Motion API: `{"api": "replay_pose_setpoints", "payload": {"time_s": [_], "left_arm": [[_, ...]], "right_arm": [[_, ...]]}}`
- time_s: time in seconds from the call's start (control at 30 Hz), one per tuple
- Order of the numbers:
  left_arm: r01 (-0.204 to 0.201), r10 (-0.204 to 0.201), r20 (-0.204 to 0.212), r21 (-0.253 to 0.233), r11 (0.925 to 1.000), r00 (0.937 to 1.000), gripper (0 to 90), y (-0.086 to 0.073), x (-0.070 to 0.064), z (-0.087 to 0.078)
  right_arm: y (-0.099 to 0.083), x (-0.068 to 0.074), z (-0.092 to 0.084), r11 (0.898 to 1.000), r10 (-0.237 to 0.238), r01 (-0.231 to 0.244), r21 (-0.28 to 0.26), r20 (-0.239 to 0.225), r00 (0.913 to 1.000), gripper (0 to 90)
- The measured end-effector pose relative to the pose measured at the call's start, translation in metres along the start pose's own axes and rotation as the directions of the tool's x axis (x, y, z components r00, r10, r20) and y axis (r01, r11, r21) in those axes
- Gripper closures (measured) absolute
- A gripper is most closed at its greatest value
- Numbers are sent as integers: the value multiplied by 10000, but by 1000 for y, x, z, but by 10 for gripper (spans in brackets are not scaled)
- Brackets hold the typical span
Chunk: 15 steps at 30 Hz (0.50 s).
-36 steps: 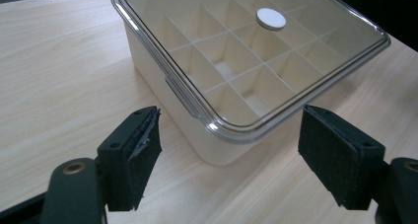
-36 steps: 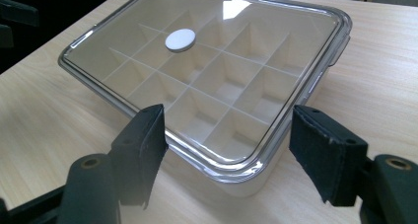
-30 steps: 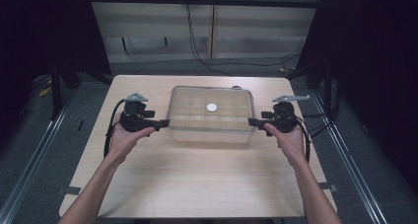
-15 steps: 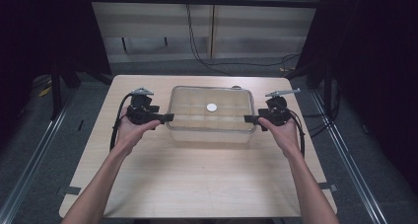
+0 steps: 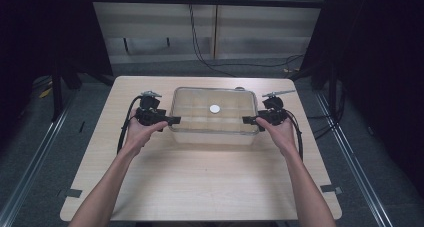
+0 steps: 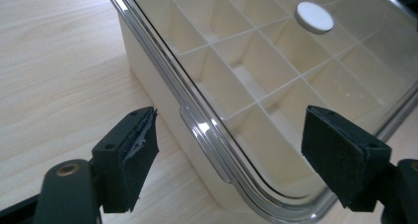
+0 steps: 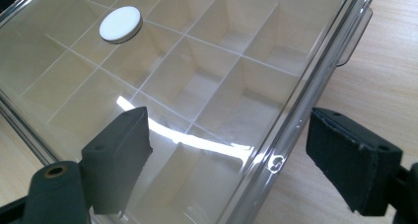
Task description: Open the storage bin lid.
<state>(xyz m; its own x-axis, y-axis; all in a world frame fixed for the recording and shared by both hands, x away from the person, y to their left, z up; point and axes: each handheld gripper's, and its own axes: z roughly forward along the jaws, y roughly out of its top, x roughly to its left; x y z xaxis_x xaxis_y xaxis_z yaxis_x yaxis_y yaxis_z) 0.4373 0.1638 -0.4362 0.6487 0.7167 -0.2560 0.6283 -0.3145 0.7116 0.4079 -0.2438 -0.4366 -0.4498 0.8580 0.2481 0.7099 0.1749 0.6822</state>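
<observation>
A cream box with inner dividers and a clear lid stands at the table's middle. A white round knob sits on the lid. My left gripper is at the box's left end, open, its jaws straddling the lid's rim and small tab. My right gripper is at the box's right end, open, jaws to either side of the lid's edge. The knob shows up in the left gripper view, and the knob in the right gripper view too.
The light wooden table has bare room in front of the box. Black cables trail from both grippers. A dark floor, rails and a wall with hanging cables lie beyond the table's far edge.
Both grippers have moved forward along the box's ends and inward, so their jaws now reach over the lid's left and right rims. The box has stayed put.
</observation>
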Motion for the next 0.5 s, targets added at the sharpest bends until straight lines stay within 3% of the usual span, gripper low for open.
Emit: {"api": "replay_pose_setpoints", "payload": {"time_s": [0.5], "left_arm": [[66, -78, 249, 458, 9989, 9997, 155, 7, -7, 20]], "right_arm": [[4, -1, 17, 9988, 337, -335, 355, -54, 9994, 104]]}}
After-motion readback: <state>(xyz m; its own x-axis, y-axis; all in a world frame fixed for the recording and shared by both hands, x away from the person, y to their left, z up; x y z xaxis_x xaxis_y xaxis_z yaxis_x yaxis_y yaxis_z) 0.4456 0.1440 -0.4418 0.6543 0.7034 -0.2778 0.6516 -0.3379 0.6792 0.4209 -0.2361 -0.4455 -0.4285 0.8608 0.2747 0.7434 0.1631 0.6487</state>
